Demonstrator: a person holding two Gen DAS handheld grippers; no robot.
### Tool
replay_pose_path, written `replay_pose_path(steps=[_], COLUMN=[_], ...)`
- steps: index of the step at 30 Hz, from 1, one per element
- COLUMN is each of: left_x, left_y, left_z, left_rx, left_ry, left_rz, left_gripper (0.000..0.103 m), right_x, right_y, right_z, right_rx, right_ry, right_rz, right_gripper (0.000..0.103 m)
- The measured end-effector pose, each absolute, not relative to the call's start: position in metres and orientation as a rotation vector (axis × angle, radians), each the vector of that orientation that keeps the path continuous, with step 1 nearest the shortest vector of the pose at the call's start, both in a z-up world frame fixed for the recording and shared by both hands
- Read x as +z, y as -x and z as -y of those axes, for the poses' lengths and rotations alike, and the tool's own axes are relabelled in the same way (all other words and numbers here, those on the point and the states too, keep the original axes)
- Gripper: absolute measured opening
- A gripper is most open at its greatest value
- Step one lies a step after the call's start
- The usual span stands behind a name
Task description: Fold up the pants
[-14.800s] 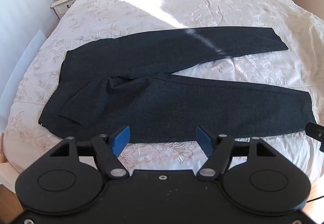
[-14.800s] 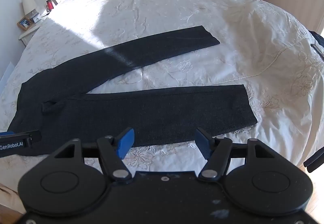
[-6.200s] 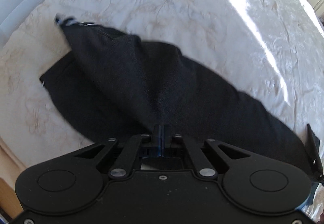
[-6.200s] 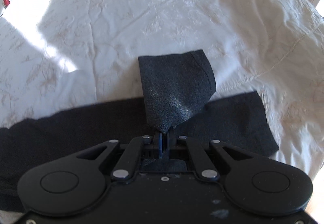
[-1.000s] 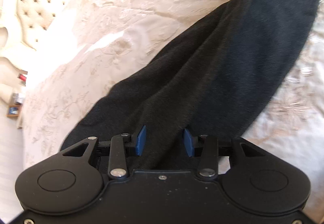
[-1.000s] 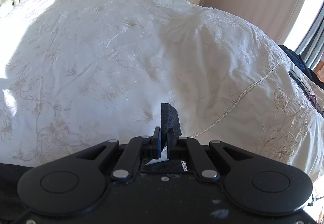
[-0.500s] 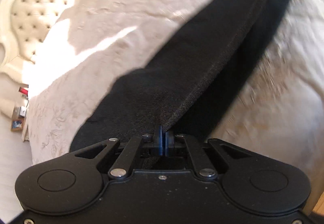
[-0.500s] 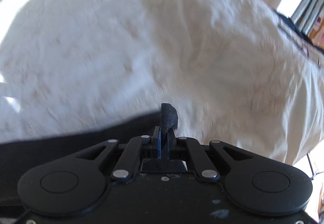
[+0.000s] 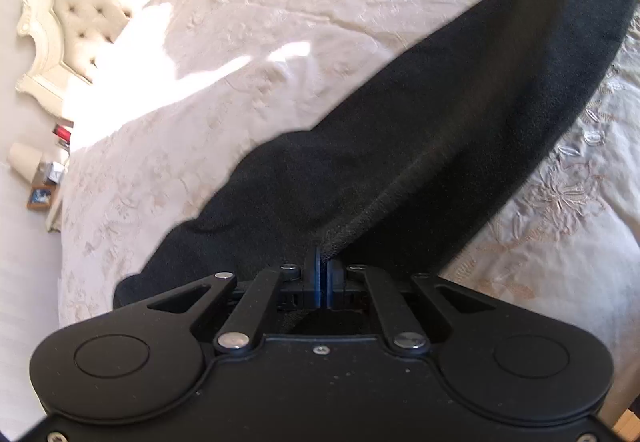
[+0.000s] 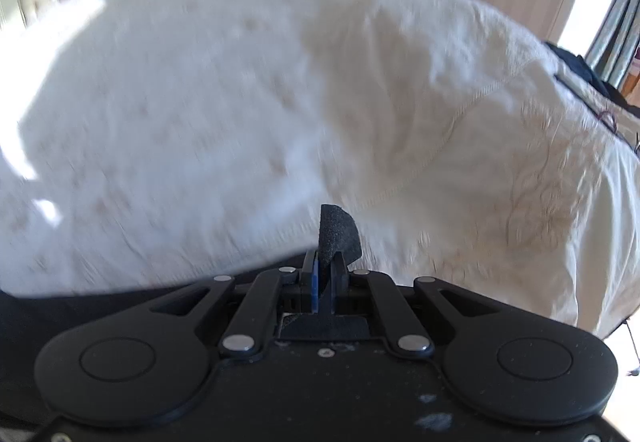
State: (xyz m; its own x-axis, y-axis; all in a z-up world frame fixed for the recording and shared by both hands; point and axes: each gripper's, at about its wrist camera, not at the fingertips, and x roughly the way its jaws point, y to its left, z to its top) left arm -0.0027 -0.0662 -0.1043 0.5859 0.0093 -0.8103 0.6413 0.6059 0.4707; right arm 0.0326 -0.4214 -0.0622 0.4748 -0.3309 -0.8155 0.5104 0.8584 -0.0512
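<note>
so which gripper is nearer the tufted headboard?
Probably the left. For the left gripper the headboard sits up-left, past bare bedspread. For the right gripper it lies blurred at the bed's far end.

No legible text, label, brand, number or sign appears in either wrist view; the small items beside the bed are too blurred to read.
</note>
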Motion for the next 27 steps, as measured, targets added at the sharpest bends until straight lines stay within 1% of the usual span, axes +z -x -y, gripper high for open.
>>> replay_pose_path(steps=[1, 3, 5, 7, 8, 9, 10, 11, 17, 20, 23, 26, 27], left_x=[-0.109, -0.124, -0.135, -0.137, -0.133, -0.127, -0.120, -0.113, -0.070, -0.052, -0.052, -0.068, -0.076], left_y=[0.005, 0.009, 0.011, 0.006, 0.003, -0.001, -0.005, -0.008, -0.022, -0.031, -0.058, -0.088, -0.095], left_z=[0.067, 0.071, 0.075, 0.073, 0.071, 0.067, 0.063, 0.057, 0.016, -0.013, -0.050, -0.088, -0.098], left_rx=[-0.431, -0.446, -0.456, -0.460, -0.459, -0.464, -0.473, -0.482, -0.514, -0.481, -0.384, -0.244, -0.204], left_ry=[-0.860, -0.898, -0.928, -0.892, -0.863, -0.819, -0.770, -0.721, -0.403, -0.259, -0.118, -0.006, 0.016], left_rz=[-0.893, -0.909, -0.955, -1.005, -1.019, -1.035, -1.058, -1.079, -1.123, -1.118, -1.143, -1.209, -1.233], left_gripper=[0.009, 0.012, 0.014, 0.017, 0.021, 0.025, 0.026, 0.028, 0.028, 0.028, 0.028, 0.027, 0.030], right_x=[-0.061, -0.080, -0.121, -0.162, -0.174, -0.176, -0.172, -0.167, -0.144, -0.127, -0.108, -0.088, -0.084], right_y=[-0.029, -0.024, -0.021, -0.020, -0.019, -0.018, -0.019, -0.022, -0.030, -0.028, -0.032, -0.042, -0.046], right_z=[0.424, 0.433, 0.443, 0.448, 0.446, 0.443, 0.438, 0.434, 0.437, 0.431, 0.414, 0.379, 0.363], right_rx=[-0.524, -0.542, -0.569, -0.573, -0.574, -0.579, -0.593, -0.601, -0.688, -0.721, -0.710, -0.635, -0.606], right_ry=[-0.218, -0.231, -0.256, -0.236, -0.212, -0.180, -0.143, -0.117, -0.100, -0.085, -0.072, -0.080, -0.083], right_rz=[-0.938, -0.992, -1.107, -1.261, -1.294, -1.290, -1.286, -1.282, -1.257, -1.209, -1.157, -1.117, -1.108], right_gripper=[0.005, 0.005, 0.006, 0.007, 0.012, 0.019, 0.020, 0.024, 0.026, 0.026, 0.027, 0.027, 0.027])
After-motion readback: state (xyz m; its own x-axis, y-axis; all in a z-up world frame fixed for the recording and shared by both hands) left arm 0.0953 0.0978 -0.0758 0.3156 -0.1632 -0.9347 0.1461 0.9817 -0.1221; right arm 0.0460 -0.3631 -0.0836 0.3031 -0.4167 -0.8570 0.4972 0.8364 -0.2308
